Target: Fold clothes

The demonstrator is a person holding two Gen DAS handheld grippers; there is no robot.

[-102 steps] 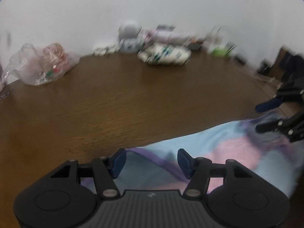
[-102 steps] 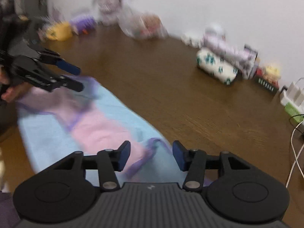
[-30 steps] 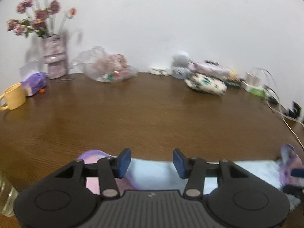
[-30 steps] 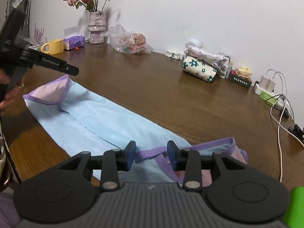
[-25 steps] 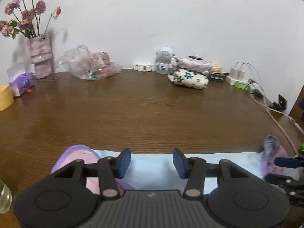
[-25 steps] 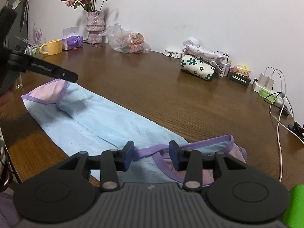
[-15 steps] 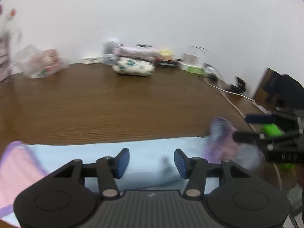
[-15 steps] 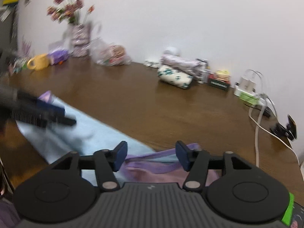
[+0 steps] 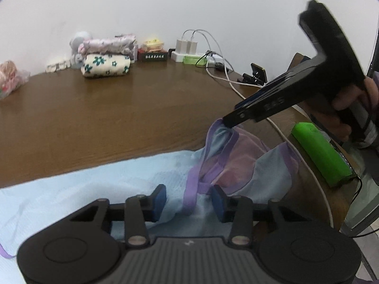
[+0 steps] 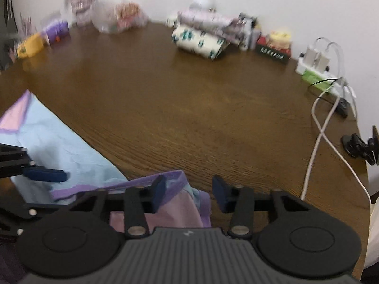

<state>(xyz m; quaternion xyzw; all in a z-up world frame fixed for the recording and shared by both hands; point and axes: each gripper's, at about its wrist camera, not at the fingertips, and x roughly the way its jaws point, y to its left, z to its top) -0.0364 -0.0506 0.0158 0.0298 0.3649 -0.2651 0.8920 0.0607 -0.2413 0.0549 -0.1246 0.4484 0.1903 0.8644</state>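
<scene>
While the light-blue garment [image 9: 99, 184] lies along the near edge of the brown table [image 9: 118, 108], left gripper [image 9: 188, 200] is spread wide over its purple-trimmed hem, gripping nothing | right gripper [image 9: 228, 120] touches a raised purple edge | right wrist view: right gripper [image 10: 188, 195] fingers parted, cloth [image 10: 170, 203] bunched between them, not pinched; left gripper's blue pad [image 10: 45, 174] over blue fabric.

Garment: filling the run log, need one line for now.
left gripper open over garment | right gripper open, garment edge draped on it
</scene>
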